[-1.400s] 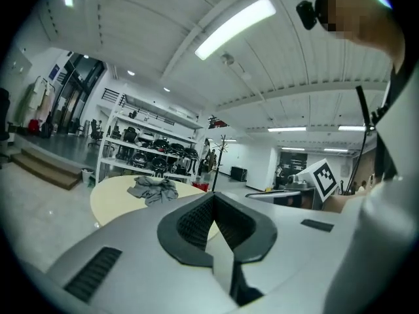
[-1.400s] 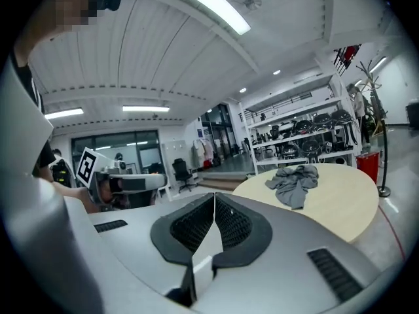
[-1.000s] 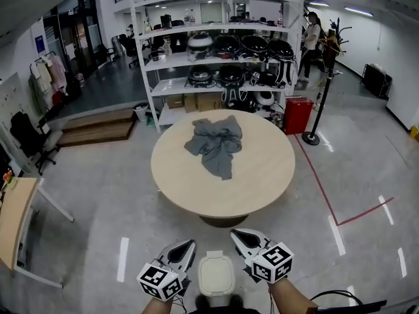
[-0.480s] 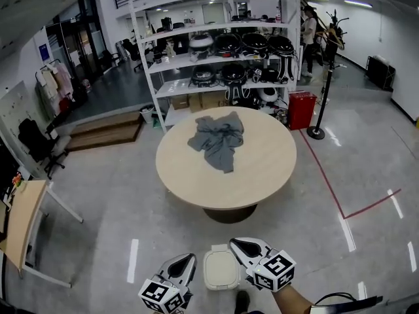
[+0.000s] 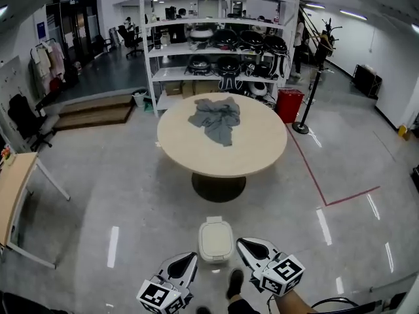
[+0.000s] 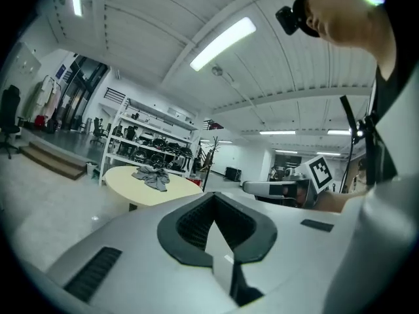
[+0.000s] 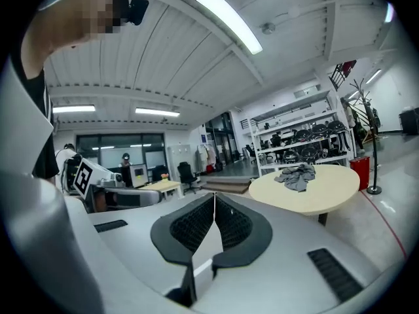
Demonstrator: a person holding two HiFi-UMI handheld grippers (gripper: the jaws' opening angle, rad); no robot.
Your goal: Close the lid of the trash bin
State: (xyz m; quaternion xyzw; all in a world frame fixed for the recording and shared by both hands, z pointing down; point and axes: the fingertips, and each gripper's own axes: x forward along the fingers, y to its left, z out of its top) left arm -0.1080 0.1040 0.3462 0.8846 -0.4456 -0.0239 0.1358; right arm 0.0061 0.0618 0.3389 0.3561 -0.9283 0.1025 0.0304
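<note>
We're backing away; trash bin [image 5: 216, 239] sits ahead between left gripper [image 5: 188, 261] and right gripper [image 5: 243, 244], both pressed together.

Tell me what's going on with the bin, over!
Left gripper shut, empty. Right gripper shut, empty. Trash bin on floor just ahead, lid looks closed. Nothing blocking it.

Left gripper [image 6: 215, 209] jaws together, round table [image 6: 175, 190] with grey cloth [image 6: 152, 177] beyond
</note>
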